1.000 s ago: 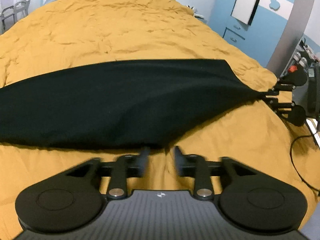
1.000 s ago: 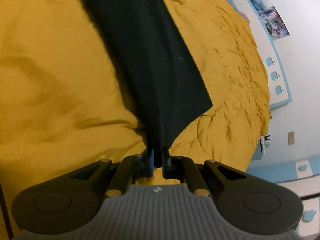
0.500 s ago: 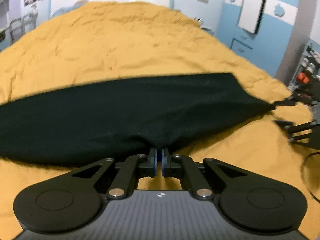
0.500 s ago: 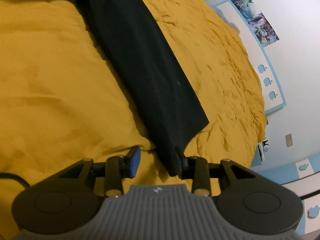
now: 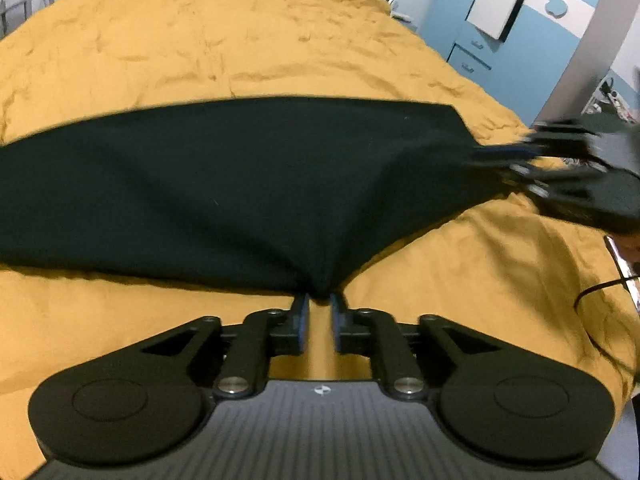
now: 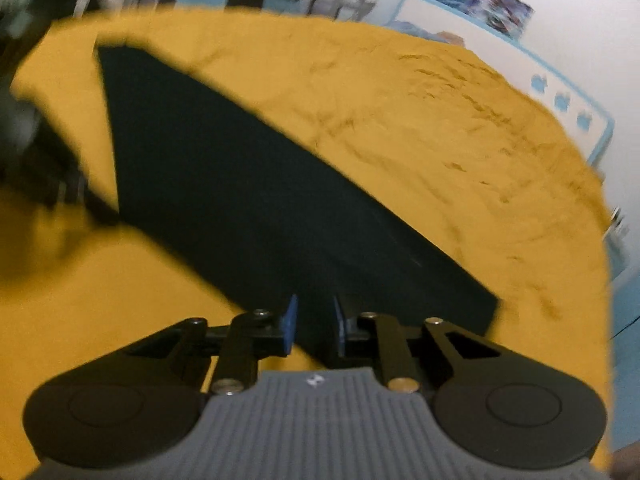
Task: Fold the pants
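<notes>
Left gripper [image 5: 319, 304] fingers nearly closed; right gripper [image 6: 314, 322] fingers slightly apart.

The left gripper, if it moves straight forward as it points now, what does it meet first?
The left gripper would meet the black pants at once; their near edge already sits bunched at its fingertips.

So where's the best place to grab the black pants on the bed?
Grip the pants at their near long edge, coming in low from the front across the bedspread: the cloth lies flat, so only a thin edge fits between the left gripper's fingers.
</notes>
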A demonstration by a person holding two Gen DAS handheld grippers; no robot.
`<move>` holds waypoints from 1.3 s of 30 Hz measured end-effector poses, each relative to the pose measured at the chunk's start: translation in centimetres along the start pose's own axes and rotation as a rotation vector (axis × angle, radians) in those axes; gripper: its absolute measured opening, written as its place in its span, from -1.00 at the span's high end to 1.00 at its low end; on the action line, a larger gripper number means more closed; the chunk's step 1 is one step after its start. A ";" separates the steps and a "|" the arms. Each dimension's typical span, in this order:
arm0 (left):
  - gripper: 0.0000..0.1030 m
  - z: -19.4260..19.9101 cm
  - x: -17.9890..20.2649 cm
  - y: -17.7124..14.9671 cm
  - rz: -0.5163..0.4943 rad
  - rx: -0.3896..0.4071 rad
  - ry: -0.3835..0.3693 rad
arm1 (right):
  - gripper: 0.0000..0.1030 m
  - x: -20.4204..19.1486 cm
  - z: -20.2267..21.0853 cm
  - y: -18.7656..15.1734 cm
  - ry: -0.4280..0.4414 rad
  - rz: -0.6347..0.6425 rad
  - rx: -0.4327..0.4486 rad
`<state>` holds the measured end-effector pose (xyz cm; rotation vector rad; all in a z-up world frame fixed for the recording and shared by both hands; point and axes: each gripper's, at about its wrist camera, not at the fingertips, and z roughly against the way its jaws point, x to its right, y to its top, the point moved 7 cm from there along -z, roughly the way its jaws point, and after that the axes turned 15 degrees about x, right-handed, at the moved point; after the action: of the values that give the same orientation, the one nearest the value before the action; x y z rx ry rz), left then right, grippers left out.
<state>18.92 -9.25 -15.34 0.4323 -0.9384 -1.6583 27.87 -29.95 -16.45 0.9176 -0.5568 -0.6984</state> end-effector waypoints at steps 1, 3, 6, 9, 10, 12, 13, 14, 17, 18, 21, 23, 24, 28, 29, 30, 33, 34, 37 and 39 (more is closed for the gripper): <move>0.62 0.9 -0.5 0.3 -0.003 0.012 0.003 | 0.88 -0.3 -0.9 0.4 0.000 -0.034 0.010; 0.55 2.3 -1.9 0.9 0.001 0.036 0.023 | 0.91 -0.7 -3.1 1.0 0.003 -0.142 0.031; 0.47 4.6 -5.1 2.3 0.024 0.077 0.070 | 0.92 -1.1 -5.8 0.8 -0.012 -0.226 0.022; 0.36 7.9 -11.0 3.7 0.088 0.124 0.146 | 0.95 -1.8 -7.8 -0.8 -0.027 -0.250 -0.047; 0.30 8.7 -12.9 4.1 0.112 0.136 0.171 | 0.95 -1.7 -8.3 -1.3 -0.030 -0.253 -0.067; 0.24 10.8 -17.9 4.6 0.175 0.173 0.255 | 0.95 -1.8 -8.8 -1.9 -0.040 -0.277 -0.076; 0.20 11.6 -20.1 4.8 0.199 0.187 0.296 | 0.95 -1.8 -8.7 -1.7 -0.047 -0.296 -0.073; 0.14 12.6 -22.8 4.7 0.229 0.202 0.351 | 0.95 -1.7 -8.6 -1.3 -0.053 -0.308 -0.063; -0.03 15.2 -30.4 4.1 0.354 0.248 0.489 | 0.92 -1.5 -7.7 -0.2 -0.083 -0.319 -0.030; -0.05 16.1 -32.8 3.7 0.409 0.269 0.520 | 0.92 -1.4 -7.4 0.1 -0.097 -0.319 -0.022; -0.08 17.7 -40.0 2.3 0.618 0.343 0.580 | 0.92 -1.5 -6.5 0.7 -0.142 -0.335 -0.002; -0.09 18.1 -44.1 1.3 0.777 0.394 0.588 | 0.91 -1.5 -5.4 0.4 -0.176 -0.364 0.002; -0.09 18.0 -45.4 0.9 0.835 0.412 0.587 | 0.91 -1.6 -5.3 0.4 -0.188 -0.379 0.002; -0.08 16.1 -49.7 -0.4 1.025 0.489 0.576 | 0.90 -2.2 -4.6 0.2 -0.212 -0.426 -0.001; -0.08 15.4 -50.3 -0.3 1.045 0.505 0.589 | 0.90 -2.4 -4.5 0.2 -0.214 -0.423 -0.007; -0.06 14.9 -51.0 -0.5 1.073 0.526 0.601 | 0.89 -2.7 -4.3 0.0 -0.210 -0.417 -0.015; 0.11 14.1 -52.5 -0.7 1.148 0.575 0.621 | 0.74 -3.4 -4.2 -0.1 -0.205 -0.390 -0.035; 0.23 14.0 -52.8 -0.7 1.161 0.583 0.633 | 0.74 -3.4 -4.1 -0.2 -0.209 -0.388 -0.038; 0.63 13.6 -53.2 -0.3 1.169 0.575 0.624 | 0.74 -3.5 -3.6 -0.7 -0.212 -0.409 -0.042; 0.85 13.9 -53.1 0.4 1.162 0.584 0.614 | 0.74 -3.7 -3.5 -1.1 -0.199 -0.416 -0.051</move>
<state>25.66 45.25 -16.46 0.5743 -0.8982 -0.1539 27.57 -25.84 -19.68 0.9310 -0.5245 -1.1833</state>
